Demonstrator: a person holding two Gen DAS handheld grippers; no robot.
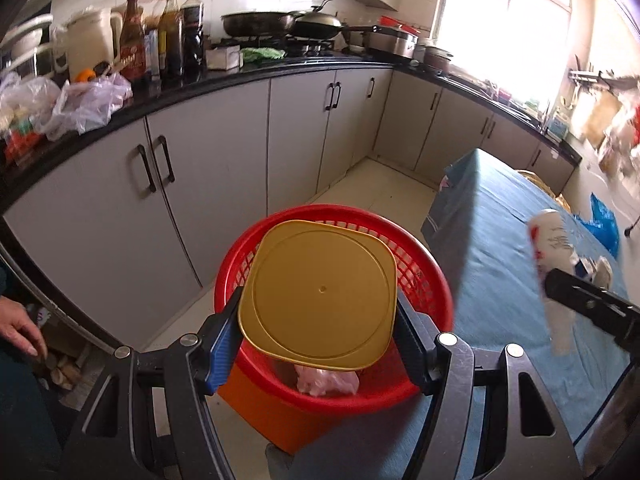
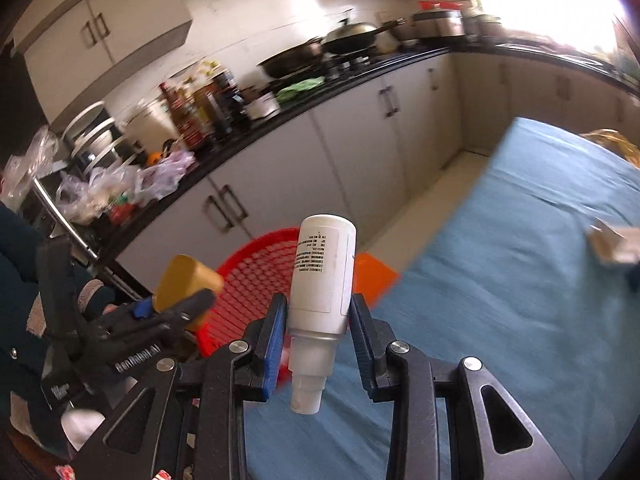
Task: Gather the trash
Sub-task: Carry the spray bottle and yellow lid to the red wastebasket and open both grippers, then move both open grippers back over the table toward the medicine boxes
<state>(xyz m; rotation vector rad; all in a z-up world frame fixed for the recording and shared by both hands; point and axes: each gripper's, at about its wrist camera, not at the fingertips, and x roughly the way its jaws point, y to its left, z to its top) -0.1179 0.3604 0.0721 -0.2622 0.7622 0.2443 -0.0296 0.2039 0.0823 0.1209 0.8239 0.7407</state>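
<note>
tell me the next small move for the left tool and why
Probably open the left tool and let the yellow lid drop: it is held directly over the red basket, where pink trash already lies. The right tool holds a white bottle.

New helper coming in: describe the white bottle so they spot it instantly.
Find the table with the blue cloth and the red basket beside it. Just above, the right hand-held gripper clamps the white bottle, the only white cylinder with a printed label.
</note>
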